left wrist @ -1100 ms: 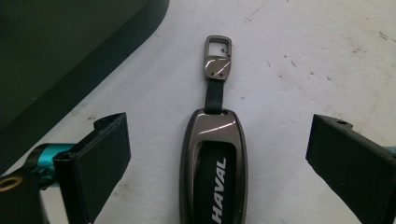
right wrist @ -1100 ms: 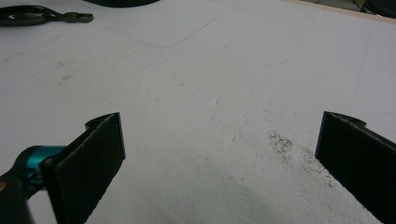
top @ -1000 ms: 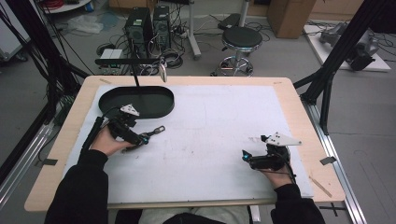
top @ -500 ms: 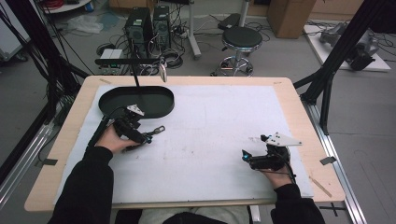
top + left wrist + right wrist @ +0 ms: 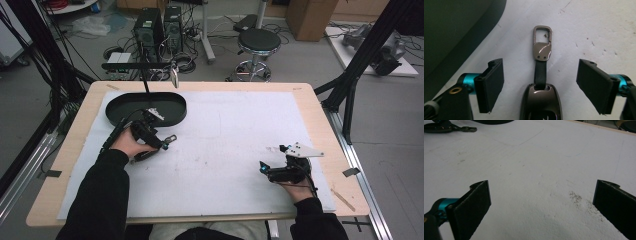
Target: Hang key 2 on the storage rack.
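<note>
- One key fob (image 5: 540, 100) with a strap and metal clasp (image 5: 542, 42) lies on the white mat (image 5: 240, 135), just beside the black oval tray (image 5: 115, 107).
- Since a second ago, the left gripper (image 5: 540, 82) has slid toward the tray; its jaws have just been closing, yet both pads remain clear of the fob between them.
- Likely a pickup is under way.
- Well apart, the right gripper (image 5: 541, 205) rests wide open, empty.

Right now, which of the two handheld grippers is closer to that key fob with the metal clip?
The left gripper. Its jaws, which have just been closing, stand on either side of the key fob without touching it. The right gripper sits open far across the white mat.
</note>
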{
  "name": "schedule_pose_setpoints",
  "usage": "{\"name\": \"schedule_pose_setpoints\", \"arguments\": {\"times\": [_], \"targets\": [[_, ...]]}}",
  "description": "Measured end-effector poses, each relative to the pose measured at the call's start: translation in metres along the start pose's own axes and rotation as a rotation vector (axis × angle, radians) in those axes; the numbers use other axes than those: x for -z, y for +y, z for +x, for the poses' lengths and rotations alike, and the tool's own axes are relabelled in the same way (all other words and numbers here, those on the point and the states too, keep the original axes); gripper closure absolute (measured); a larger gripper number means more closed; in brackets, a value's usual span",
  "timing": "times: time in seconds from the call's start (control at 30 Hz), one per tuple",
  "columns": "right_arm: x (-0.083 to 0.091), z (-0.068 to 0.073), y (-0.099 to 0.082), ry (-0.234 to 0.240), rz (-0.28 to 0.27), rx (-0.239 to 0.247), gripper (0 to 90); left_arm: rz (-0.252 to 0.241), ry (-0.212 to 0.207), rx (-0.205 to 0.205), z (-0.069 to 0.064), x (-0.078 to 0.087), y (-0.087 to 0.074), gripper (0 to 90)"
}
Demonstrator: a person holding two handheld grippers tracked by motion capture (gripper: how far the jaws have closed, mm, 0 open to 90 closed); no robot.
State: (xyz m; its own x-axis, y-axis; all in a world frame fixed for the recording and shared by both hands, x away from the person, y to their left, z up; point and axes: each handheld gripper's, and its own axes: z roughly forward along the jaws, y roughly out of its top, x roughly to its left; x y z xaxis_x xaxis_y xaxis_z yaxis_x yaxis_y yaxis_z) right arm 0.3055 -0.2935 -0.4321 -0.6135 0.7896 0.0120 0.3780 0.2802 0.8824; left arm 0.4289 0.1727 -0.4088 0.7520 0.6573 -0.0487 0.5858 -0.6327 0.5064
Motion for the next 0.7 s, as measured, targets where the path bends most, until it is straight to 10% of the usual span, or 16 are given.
{"name": "schedule_pose_setpoints", "arguments": {"times": [0.7], "targets": [[0.000,0.000,0.000,-0.002,0.008,0.017,0.8,0.095,0.049,-0.040,-0.011,-0.011,0.003,69.6]]}}
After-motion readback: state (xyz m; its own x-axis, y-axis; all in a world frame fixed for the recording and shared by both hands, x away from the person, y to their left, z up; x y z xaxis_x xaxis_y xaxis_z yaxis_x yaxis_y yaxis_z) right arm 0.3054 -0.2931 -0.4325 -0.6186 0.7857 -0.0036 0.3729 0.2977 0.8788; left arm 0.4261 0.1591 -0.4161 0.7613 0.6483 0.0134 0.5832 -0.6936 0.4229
